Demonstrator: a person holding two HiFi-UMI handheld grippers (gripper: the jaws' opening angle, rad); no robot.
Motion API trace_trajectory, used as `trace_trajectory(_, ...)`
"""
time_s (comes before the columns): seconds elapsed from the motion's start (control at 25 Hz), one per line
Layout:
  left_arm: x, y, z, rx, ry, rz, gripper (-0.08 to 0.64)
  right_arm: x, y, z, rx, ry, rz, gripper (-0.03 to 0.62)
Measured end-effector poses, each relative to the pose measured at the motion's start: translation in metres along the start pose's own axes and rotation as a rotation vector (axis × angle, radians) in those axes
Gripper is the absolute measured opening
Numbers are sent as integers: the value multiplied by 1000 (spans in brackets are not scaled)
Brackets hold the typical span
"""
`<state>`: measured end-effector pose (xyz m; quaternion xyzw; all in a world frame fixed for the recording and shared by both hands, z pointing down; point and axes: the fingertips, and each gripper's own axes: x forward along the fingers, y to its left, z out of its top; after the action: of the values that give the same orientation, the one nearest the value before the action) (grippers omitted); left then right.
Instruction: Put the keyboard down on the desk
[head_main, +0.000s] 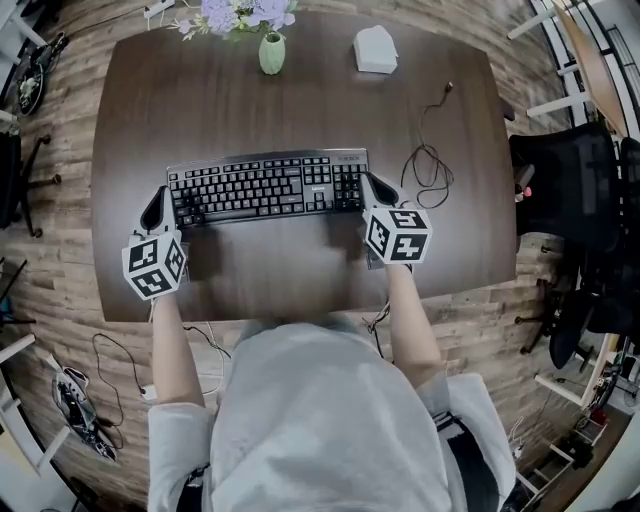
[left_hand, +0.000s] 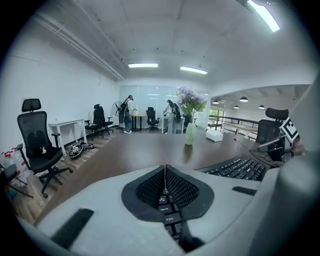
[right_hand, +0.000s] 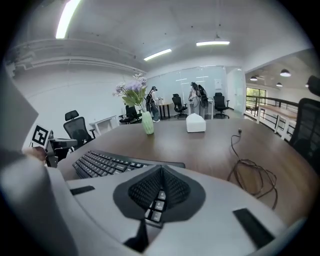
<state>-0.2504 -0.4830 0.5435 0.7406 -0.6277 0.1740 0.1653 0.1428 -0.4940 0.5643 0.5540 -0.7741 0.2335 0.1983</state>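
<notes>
Two clamps, one per end: your left gripper (head_main: 166, 200) and right gripper (head_main: 368, 190) each pinch a short edge of the keyboard (head_main: 262, 187). This keeps it level, seemingly just above the desk (head_main: 300, 100), mid-width, nearer your edge.

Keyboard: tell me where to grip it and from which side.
Grip the keyboard at its two short ends, one gripper from each side: it is long, flat and lies crosswise. The left gripper and right gripper are shut there.
</notes>
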Motion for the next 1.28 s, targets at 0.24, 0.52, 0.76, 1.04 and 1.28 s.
trace_trajectory(0.24,-27,-13,23,44,-73,-39,9,-26,23,8,-50,-57,-7,14)
trace_trajectory(0.52,-69,-16,52,86,-164,-56,11,-63,50,20,-70,-128,-20,14)
trace_trajectory(0.76,-107,-19,70,99,-231,-65,11,-99,68,36,-76,-214,-38,14)
trace_trajectory(1.04,-146,-24,83,137,-283,-88,11,-134,91,48,-92,-292,-47,14)
trace_trajectory(1.28,-176,-27,92,140,-330,-118,11,-164,106,54,-96,-343,-59,15)
